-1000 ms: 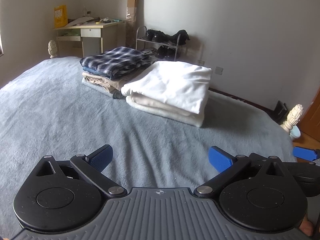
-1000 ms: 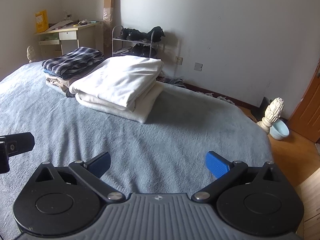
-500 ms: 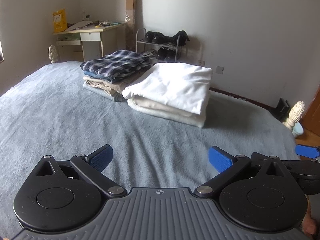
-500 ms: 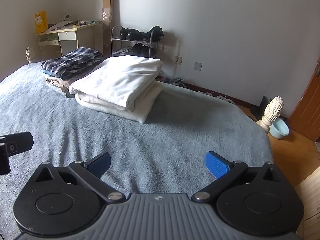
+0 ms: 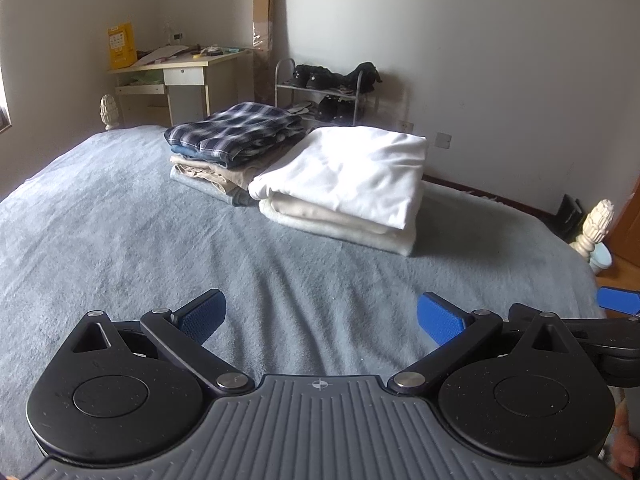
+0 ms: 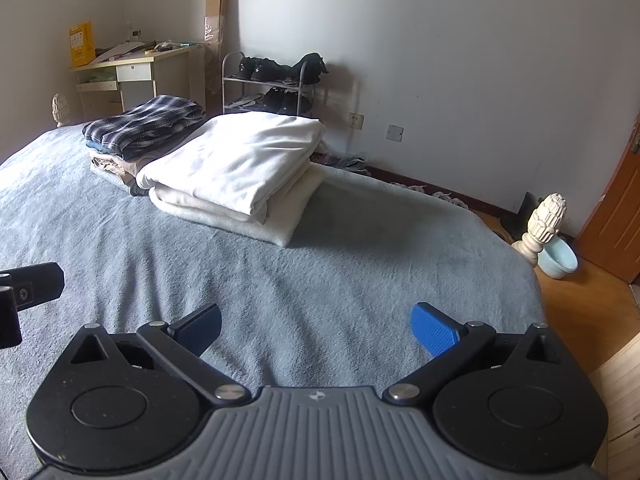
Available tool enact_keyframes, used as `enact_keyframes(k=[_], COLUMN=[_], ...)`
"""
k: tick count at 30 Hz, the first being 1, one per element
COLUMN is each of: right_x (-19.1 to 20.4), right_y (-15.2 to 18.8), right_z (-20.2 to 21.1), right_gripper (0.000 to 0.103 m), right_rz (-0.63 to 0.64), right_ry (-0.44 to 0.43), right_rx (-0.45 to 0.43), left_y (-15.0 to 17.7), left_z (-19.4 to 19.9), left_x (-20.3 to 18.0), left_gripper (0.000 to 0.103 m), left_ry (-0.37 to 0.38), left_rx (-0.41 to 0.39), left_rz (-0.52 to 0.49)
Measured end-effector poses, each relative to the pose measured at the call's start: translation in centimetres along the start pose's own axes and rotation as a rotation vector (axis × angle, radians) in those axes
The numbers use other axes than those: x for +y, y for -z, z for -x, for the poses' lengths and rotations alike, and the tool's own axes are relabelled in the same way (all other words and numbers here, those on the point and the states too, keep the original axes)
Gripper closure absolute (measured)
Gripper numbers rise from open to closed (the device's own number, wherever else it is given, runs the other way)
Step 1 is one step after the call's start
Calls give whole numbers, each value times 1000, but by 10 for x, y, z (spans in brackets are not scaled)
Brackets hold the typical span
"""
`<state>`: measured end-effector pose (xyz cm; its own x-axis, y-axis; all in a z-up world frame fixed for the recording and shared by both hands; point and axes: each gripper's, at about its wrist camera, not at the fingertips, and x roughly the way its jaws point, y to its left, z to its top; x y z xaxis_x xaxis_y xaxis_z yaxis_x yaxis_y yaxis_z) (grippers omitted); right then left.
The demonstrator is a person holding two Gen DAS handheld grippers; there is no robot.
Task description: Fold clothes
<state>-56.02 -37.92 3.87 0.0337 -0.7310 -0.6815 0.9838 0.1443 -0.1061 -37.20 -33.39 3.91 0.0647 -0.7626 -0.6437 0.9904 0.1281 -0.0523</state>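
Well ahead of both grippers' spread, empty fingers (image 5: pixel 440 318) lie the folded clothes (image 5: pixel 340 184)

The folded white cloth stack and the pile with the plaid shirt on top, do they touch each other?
Touching. In the left wrist view the folded white cloth stack presses against the beige layers of the pile under the plaid shirt, no gap visible.

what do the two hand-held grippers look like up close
Both match: the left hand-held gripper and right hand-held gripper each have a ribbed grey body with a small crosshair mark, two round black discs, black link arms with silver pivots, and textured blue pads.
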Motion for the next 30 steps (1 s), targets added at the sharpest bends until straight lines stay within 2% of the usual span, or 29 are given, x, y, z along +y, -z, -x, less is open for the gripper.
enact_keyframes(k=[30], right_x=[1], right_y=[0], right_z=[4], right_gripper=[0], right_rz=[8], right_ry=[8], right_rx=[-12], left_y=[-1], left_z=[2], left_x=[1], left_gripper=[0], left_ry=[7], left_rx=[8], left_rz=[8])
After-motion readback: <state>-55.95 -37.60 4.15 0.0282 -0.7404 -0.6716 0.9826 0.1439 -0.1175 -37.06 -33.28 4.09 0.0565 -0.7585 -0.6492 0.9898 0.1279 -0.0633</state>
